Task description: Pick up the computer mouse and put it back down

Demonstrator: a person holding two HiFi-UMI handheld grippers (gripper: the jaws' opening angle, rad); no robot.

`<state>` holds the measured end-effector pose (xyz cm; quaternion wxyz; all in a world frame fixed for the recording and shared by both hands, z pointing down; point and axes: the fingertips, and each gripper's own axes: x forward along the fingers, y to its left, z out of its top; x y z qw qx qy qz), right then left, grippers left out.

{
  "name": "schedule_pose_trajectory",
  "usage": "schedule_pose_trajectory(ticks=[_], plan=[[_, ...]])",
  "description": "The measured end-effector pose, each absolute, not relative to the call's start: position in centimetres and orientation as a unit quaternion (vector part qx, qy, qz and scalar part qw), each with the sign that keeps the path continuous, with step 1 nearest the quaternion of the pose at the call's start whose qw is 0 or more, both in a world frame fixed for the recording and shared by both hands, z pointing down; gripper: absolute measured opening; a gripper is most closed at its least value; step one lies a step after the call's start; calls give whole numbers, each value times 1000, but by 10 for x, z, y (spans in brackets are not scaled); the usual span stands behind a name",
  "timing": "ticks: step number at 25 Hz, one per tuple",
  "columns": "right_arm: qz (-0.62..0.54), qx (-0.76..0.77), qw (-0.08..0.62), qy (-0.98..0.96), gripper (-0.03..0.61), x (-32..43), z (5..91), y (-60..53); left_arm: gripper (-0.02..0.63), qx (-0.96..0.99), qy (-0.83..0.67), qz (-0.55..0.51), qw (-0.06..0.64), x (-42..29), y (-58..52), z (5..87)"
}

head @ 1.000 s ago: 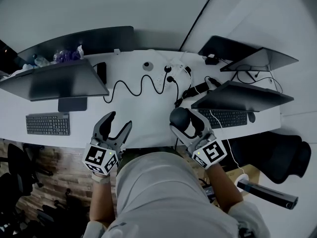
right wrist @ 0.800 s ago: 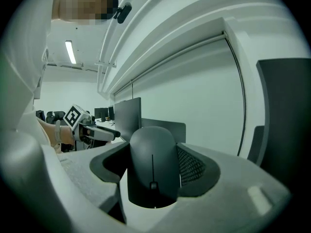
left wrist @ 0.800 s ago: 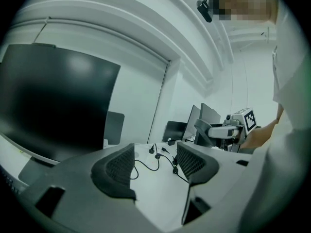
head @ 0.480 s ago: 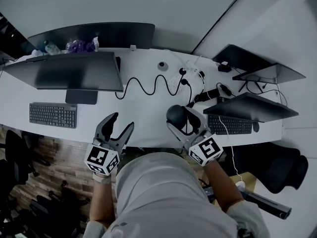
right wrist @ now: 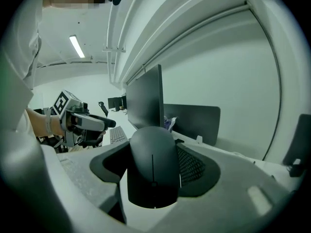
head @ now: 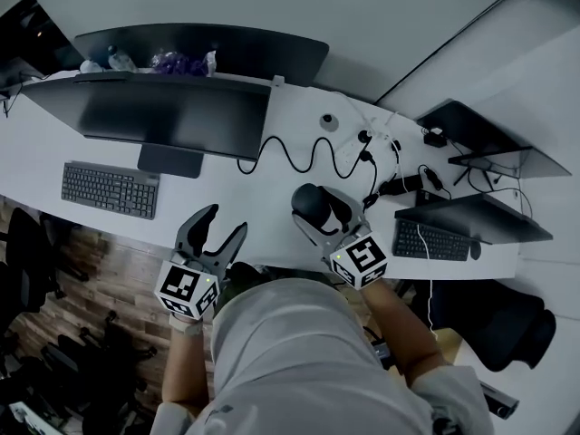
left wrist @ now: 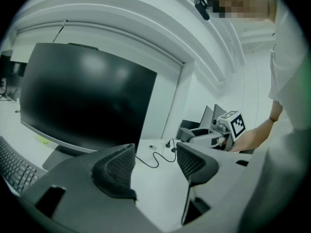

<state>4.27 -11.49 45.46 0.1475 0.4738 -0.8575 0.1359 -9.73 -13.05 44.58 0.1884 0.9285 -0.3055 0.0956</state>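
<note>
Currently I'm clamping the computer mouse (right wrist: 152, 164) in my right gripper (head: 321, 216) at the desk's (head: 245, 202) near edge, left gripper (head: 227, 219) jaws gaping empty, wavy cable (head: 308, 152), monitor (head: 172, 116), keyboard (head: 111, 189) sitting beyond.

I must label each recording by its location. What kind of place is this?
Most likely an office: a long white desk carries several monitors and keyboards, and a black office chair stands beside it.
</note>
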Motion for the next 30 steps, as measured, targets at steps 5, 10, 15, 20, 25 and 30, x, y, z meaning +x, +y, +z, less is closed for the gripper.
schedule_pose_trajectory(ticks=[5,10,15,20,25,30], plan=[[152,448,169,-864,295,13,486,-135,267,919,-325,99,200,-120,-133,456],[166,427,190,-868,295,-16,515,-154,267,907,-347,102,215,-142,-136,466],[177,402,213,-872,295,-40,549,-166,267,896,-371,105,221,-161,-135,474],[190,382,242,-871,295,-57,586,-170,267,882,-394,109,232,-177,-129,482],[198,369,269,-867,295,-66,619,-175,267,869,-415,112,243,-190,-124,489],[202,365,287,-862,295,-73,641,-180,267,861,-427,114,251,-197,-119,495]])
